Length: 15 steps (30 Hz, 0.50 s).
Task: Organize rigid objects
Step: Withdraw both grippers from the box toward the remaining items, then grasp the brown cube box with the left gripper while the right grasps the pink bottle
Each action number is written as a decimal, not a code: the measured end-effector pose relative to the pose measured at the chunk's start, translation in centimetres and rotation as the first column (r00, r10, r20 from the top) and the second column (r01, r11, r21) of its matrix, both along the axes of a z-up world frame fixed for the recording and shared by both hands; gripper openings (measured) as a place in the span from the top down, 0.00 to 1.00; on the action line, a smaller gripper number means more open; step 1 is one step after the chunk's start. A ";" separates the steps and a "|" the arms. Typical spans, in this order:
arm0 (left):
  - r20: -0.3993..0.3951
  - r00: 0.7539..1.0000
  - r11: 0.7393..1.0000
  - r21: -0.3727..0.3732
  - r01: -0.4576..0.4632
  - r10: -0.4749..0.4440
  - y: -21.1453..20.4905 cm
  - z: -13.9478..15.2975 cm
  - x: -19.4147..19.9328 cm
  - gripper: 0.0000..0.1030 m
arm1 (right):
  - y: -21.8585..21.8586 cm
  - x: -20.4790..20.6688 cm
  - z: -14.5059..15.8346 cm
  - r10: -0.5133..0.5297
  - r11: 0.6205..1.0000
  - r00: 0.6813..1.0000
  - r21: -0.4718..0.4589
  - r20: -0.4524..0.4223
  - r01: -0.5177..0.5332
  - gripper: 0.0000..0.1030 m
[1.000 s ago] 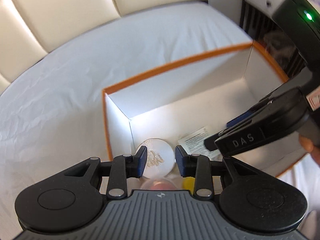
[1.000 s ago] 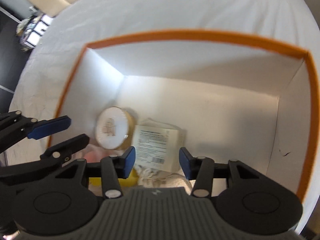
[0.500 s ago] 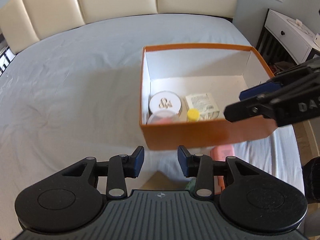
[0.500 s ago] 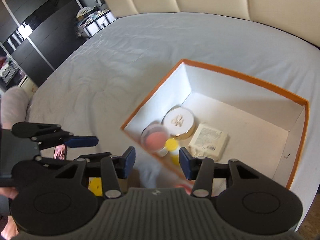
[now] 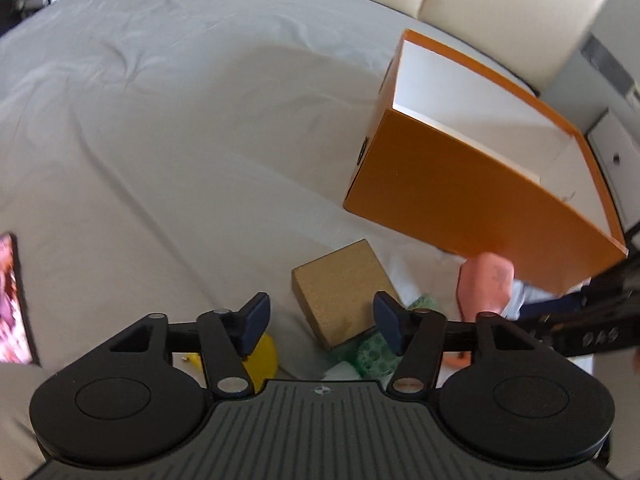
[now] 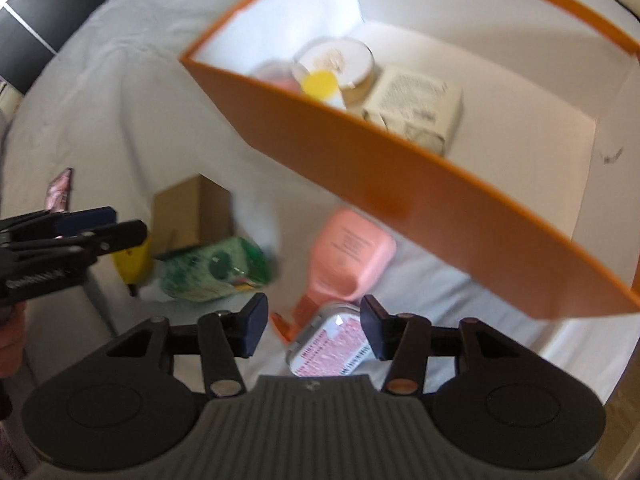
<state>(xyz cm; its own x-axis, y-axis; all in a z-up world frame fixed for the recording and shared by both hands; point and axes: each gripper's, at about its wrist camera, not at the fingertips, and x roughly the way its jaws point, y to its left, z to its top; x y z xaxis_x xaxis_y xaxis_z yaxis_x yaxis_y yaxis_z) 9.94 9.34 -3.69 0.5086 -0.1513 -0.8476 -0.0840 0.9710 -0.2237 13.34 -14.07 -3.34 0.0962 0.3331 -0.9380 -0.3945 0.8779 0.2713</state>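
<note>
In the left wrist view the left gripper (image 5: 320, 322) sits at the bottom centre with its fingers spread wide and nothing between them. Just beyond the gap lies a brown cardboard cube (image 5: 340, 292) on the white bedsheet (image 5: 160, 140). A yellow object (image 5: 262, 356) shows partly behind the left finger, and a green patterned packet (image 5: 376, 350) lies beside the cube at lower centre. A pink bottle (image 5: 486, 284) lies right of the cube, its upper end against the near wall of the orange box (image 5: 460, 200), which fills the upper right of the frame. A pink-printed flat item (image 5: 10, 300) lies at the left edge. The right gripper enters from the right edge, blurred.

In the right wrist view the right gripper (image 6: 314, 328) is at the bottom centre, fingers also wide apart and holding nothing. Directly beyond the gap lies a small tin with a pink-and-white label (image 6: 330, 346), touching the orange cap end of the pink bottle (image 6: 348, 256). The green packet (image 6: 216, 268) lies at centre left, the cardboard cube (image 6: 192, 212) above it. The orange box (image 6: 400, 184) spans the upper right; inside it sit a round white-lidded jar (image 6: 340, 60), a yellow-capped item (image 6: 320, 84), a pinkish container (image 6: 276, 76) and a pale printed carton (image 6: 416, 104), clustered in the box's left corner. The left gripper (image 6: 116, 226) reaches in from the left edge, its spread not readable from this side.
</note>
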 end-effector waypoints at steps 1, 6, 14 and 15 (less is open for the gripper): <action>0.002 1.000 1.000 -0.013 -0.006 0.006 -0.1 -0.1 0.1 0.27 | 0.0 0.0 -0.3 -0.007 1.000 1.000 -0.010 -0.014 0.007 0.48; -0.016 1.000 1.000 0.003 -0.018 0.018 -1.3 -0.5 0.6 0.15 | 0.6 -0.8 -1.0 0.008 0.999 1.000 -0.038 -0.012 -0.009 0.38; -0.053 0.995 0.997 0.007 -0.079 0.079 -1.8 -1.9 1.8 0.15 | -0.7 -1.7 -1.5 -0.062 0.997 0.997 -0.054 -0.035 0.060 0.38; -0.058 0.994 0.996 0.010 -0.088 0.088 -1.8 -2.0 1.9 0.15 | -0.8 -1.7 -1.6 -0.071 0.996 0.997 -0.053 -0.040 0.069 0.38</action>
